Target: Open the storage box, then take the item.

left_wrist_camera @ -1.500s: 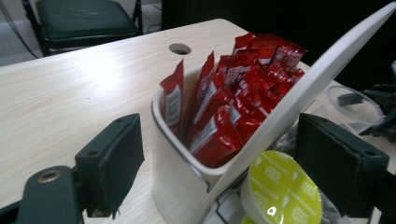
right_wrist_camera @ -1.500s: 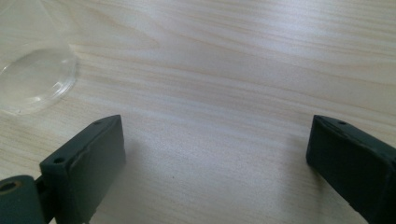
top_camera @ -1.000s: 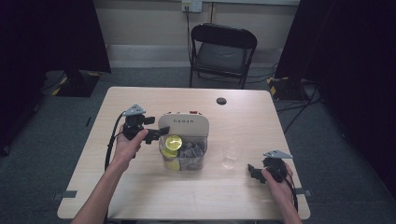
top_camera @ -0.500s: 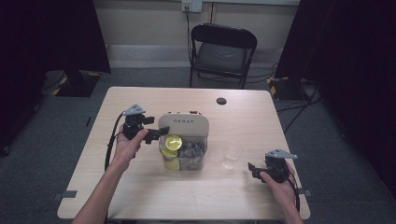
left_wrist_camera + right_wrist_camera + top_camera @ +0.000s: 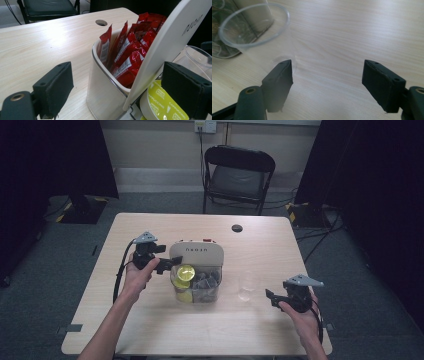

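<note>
From above, left gripper [image 5: 172,264] at the organizer [image 5: 196,254] by a yellow capsule [image 5: 186,271], right gripper [image 5: 270,296] near the clear cup [image 5: 246,286]; from the gripper views, both jaws wide and empty, plus red sachets [image 5: 130,52] behind the white lid [image 5: 165,47].

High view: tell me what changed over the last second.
Almost nothing visibly changed. The right gripper drifted very slightly toward the plastic cup, jaws open and apart from it. The left gripper stays at the capsule box, by the yellow capsule.
</note>
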Demonstrator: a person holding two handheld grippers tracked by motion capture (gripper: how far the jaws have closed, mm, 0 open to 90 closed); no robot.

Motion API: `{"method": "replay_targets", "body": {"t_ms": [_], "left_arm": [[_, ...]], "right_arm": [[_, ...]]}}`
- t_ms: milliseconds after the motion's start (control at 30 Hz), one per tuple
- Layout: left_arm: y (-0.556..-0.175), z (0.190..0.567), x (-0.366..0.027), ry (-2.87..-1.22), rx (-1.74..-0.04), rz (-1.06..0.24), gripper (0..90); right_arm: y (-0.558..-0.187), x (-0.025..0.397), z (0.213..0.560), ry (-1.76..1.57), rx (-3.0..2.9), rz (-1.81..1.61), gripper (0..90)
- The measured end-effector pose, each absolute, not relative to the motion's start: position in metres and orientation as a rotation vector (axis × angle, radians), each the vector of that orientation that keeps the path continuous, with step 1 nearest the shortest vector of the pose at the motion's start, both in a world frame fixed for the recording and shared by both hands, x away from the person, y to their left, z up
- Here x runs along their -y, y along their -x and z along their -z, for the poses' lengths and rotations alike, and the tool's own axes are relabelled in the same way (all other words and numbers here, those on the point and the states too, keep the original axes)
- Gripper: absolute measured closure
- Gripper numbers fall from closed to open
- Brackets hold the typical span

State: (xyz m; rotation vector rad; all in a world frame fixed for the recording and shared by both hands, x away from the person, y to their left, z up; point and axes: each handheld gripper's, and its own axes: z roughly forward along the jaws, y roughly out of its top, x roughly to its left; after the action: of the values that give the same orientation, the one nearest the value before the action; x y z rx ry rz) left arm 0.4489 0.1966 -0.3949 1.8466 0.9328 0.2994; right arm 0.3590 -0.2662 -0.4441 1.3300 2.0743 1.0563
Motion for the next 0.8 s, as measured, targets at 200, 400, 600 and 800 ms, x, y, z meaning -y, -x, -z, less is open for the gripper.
{"method": "replay_targets", "body": {"t_ms": [200, 400, 600, 800], "left_arm": [[-0.45, 0.395, -0.195, -1.848, -0.932, -0.288, 9.7], [-0.451, 0.395, -0.194, -1.855, -0.926, -0.28, 9.6], [-0.451, 0.395, -0.194, -1.857, -0.928, -0.282, 10.0], [-0.451, 0.394, -0.194, -1.864, -0.924, -0.286, 9.9]], "right_arm": [[-0.356, 0.264, 0.431, -1.312, -2.057, -1.089, 24.6], [-0.353, 0.26, 0.415, -1.283, -2.04, -1.145, 25.3], [-0.355, 0.243, 0.403, -1.222, -2.069, -1.188, 25.9], [-0.359, 0.22, 0.395, -1.149, -2.107, -1.212, 26.8]]}}
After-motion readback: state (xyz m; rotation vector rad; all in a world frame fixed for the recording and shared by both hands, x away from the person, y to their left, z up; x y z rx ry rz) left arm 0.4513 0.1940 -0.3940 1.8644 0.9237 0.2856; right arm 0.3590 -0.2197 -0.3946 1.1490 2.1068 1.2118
